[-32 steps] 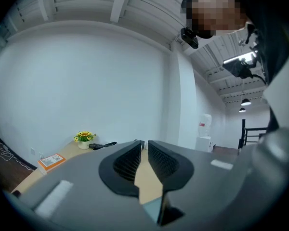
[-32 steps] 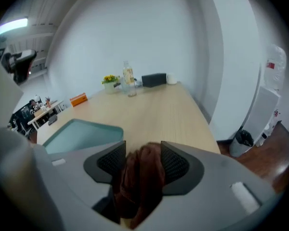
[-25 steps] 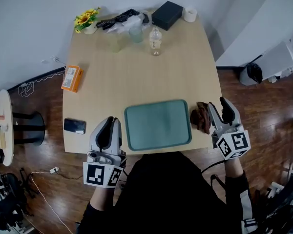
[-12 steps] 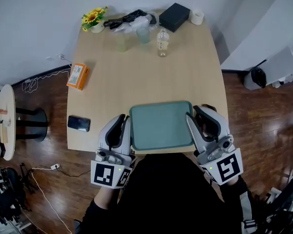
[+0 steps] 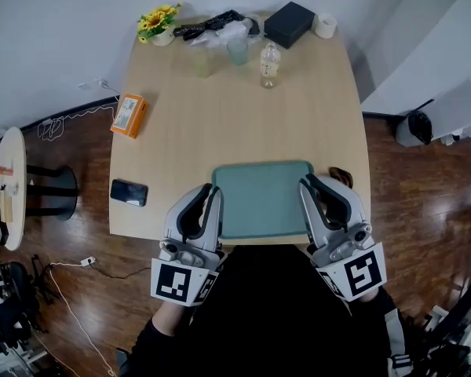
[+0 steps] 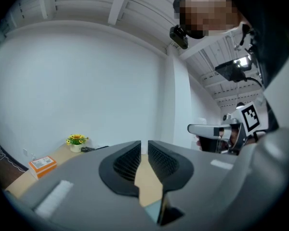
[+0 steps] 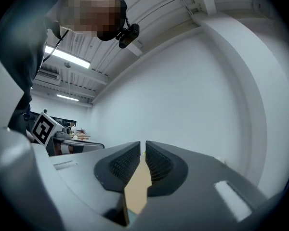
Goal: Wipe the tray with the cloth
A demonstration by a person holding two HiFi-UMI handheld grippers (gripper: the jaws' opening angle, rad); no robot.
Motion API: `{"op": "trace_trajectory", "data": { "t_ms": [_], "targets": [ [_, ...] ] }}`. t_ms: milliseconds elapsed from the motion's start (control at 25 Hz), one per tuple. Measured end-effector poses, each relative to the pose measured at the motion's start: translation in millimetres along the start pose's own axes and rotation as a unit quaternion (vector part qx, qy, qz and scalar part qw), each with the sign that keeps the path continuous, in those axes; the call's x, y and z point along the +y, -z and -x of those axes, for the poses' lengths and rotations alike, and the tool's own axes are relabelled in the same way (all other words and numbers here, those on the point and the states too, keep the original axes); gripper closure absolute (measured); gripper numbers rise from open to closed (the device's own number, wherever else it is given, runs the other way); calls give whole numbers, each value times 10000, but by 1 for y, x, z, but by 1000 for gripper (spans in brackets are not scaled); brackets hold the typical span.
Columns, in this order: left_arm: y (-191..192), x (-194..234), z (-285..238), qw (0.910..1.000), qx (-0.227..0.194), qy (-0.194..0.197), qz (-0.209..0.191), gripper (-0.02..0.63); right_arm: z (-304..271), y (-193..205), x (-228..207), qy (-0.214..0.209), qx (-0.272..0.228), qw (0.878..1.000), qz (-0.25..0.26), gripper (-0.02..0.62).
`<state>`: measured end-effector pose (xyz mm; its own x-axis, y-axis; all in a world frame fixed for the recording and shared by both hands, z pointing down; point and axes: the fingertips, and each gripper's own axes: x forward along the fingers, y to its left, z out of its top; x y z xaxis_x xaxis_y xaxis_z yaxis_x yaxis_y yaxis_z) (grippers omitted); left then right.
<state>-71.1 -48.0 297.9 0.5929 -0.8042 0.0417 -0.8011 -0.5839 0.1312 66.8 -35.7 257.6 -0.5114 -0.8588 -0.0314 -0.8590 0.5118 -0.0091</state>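
Left gripper: jaws together, nothing between them. It sits at the tray's left edge, near corner.

Tray: teal, flat and bare, at the near edge of the surface.

Right gripper: its jaws have just been closing and now meet on nothing. It sits at the tray's right edge.

Cloth: brown, bunched, on the surface just right of the tray. It is partly behind the right gripper and held by neither gripper.

Step, as judged: cloth down, both grippers empty, flanking the tray. This fits a cloth waiting to be picked up for the wipe, or one set aside once the wipe is over. No mark on the tray settles which.

Writing:
- Orange box, left of and beyond the tray: print too small to read.
- Bottle, beyond the tray: label unreadable.
- Marker cubes: black-and-white square patterns only, no words.
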Motion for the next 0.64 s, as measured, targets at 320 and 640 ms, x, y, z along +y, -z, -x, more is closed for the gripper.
{"op": "trace_trajectory", "data": {
  "t_ms": [320, 640],
  "targets": [
    [1, -3, -1, 10000, 4, 54, -2, 578, 2, 1, -1, 21, 0, 9999, 147, 559],
    [2, -4, -1, 10000, 16, 82, -1, 580, 3, 1, 0, 31, 6, 9997, 229, 560]
  ]
}}
